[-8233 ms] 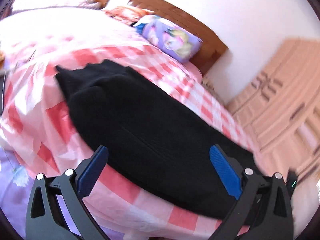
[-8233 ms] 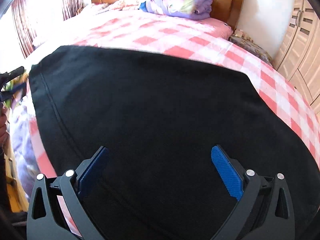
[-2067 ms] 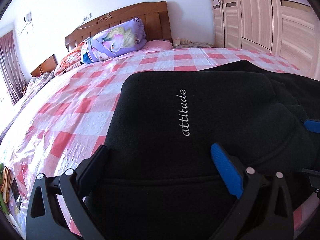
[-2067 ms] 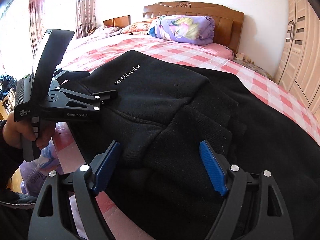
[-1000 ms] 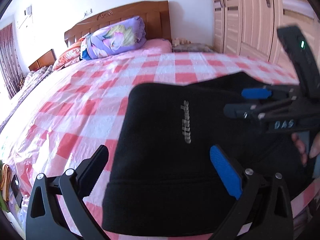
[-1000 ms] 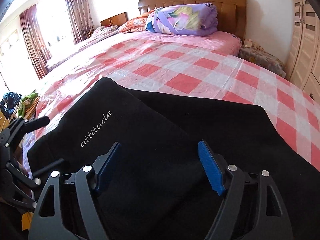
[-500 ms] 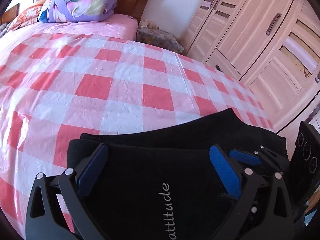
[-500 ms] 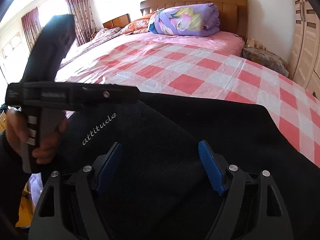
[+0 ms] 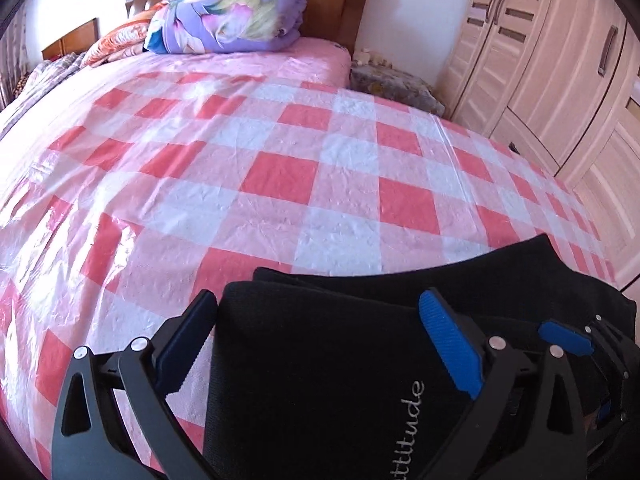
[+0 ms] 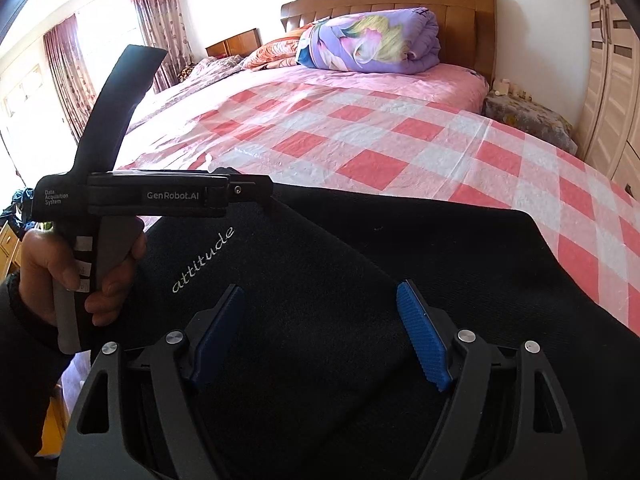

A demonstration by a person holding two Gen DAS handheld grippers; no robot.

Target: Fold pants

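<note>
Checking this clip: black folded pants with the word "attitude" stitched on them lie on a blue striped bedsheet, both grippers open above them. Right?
Not quite. The bedsheet is pink and red checked, not blue striped, as the right wrist view shows. The black folded pants with "attitude" do lie on it, with the left gripper and right gripper open above them.

bed cover [image 9: 280, 184]: pink-and-white check
quilt [image 9: 232, 20]: purple, rolled, against wooden headboard [image 10: 460, 12]
wardrobe [image 9: 540, 60]: pale wood
curtains [image 10: 68, 76]: maroon
</note>
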